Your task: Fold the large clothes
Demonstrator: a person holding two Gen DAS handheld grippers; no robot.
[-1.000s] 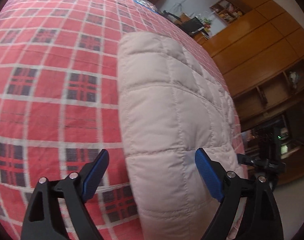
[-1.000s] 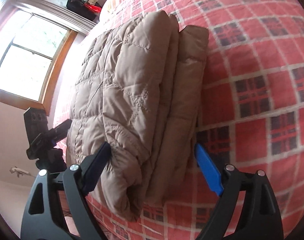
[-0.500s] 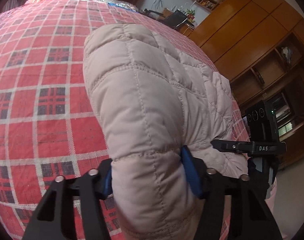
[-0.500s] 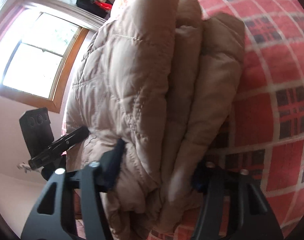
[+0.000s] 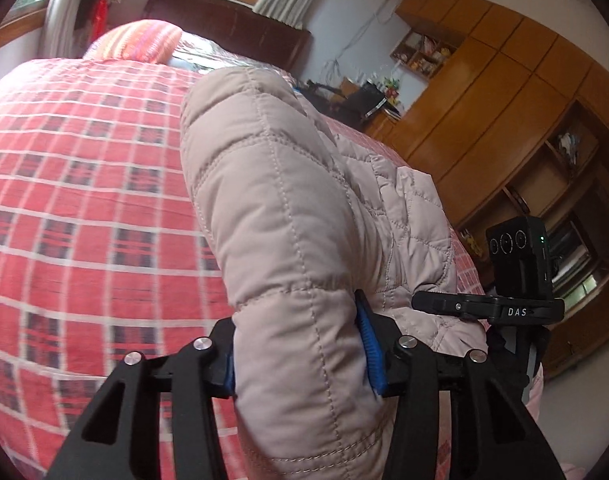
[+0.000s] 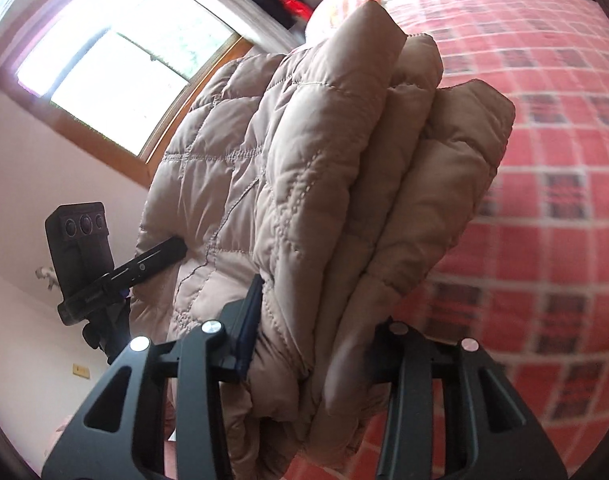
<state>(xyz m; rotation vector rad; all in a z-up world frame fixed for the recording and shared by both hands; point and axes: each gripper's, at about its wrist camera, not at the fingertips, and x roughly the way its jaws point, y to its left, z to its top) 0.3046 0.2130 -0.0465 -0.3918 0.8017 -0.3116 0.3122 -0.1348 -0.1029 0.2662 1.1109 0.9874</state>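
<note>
Both grippers — left gripper [image 5: 300, 354], right gripper [image 6: 320, 344] — pinch the folded quilted jacket [image 6: 324, 184], jaws clamped on its 3 stacked layers above the red plaid bedspread [image 5: 84, 200].

We cannot see the right tongs' [image 6: 316, 344] right pad; the folded quilted jacket [image 6: 312, 184] covers it. The left tongs' [image 5: 300, 352] left pad shows only as a blue sliver behind the jacket [image 5: 288, 216]. The jacket's lower end runs off the bottom edge in both views. The plaid bedspread [image 5: 84, 200] is blurred near the tongs. Shelf items [image 5: 428, 50] are too small to tell.
</note>
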